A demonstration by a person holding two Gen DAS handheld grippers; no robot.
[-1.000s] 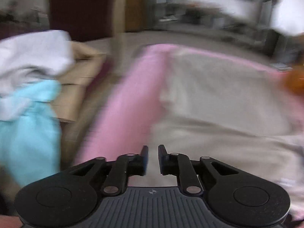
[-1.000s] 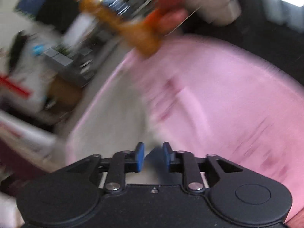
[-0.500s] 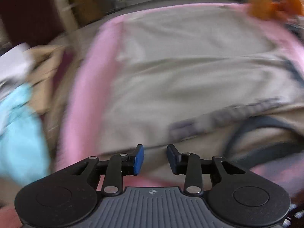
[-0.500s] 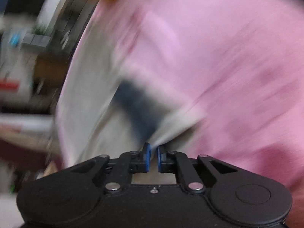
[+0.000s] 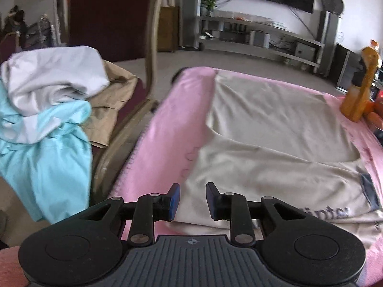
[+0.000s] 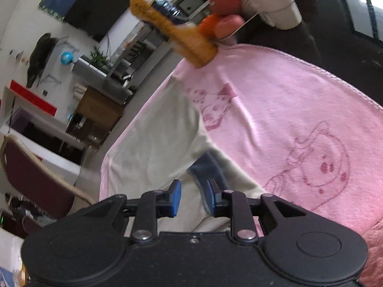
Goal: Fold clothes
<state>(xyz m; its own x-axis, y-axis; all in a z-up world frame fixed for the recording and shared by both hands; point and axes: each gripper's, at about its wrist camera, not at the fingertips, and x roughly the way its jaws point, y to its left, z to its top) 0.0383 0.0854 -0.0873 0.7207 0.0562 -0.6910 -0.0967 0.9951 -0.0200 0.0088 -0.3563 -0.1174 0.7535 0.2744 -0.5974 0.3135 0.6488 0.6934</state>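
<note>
A beige T-shirt (image 5: 275, 143) with a navy collar (image 5: 369, 191) and printed letters lies partly folded on a pink blanket (image 5: 165, 129). My left gripper (image 5: 191, 201) is open and empty just above the shirt's near left edge. In the right wrist view the same shirt (image 6: 153, 148) lies on the pink blanket (image 6: 299, 110), and my right gripper (image 6: 192, 201) is open with the navy collar (image 6: 210, 174) between and just beyond its fingertips, not pinched.
A chair (image 5: 112, 24) at the left carries a pile of white, light-blue (image 5: 50, 148) and tan clothes. An orange drink bottle (image 5: 359, 88) (image 6: 172, 28) and fruit (image 6: 222, 21) stand at the blanket's far corner. A TV stand runs along the back wall.
Both grippers swung quickly over the shirt and opened wider. The right gripper was nearly shut by the collar half a second ago and is now open. The shirt's top part lies folded over.
</note>
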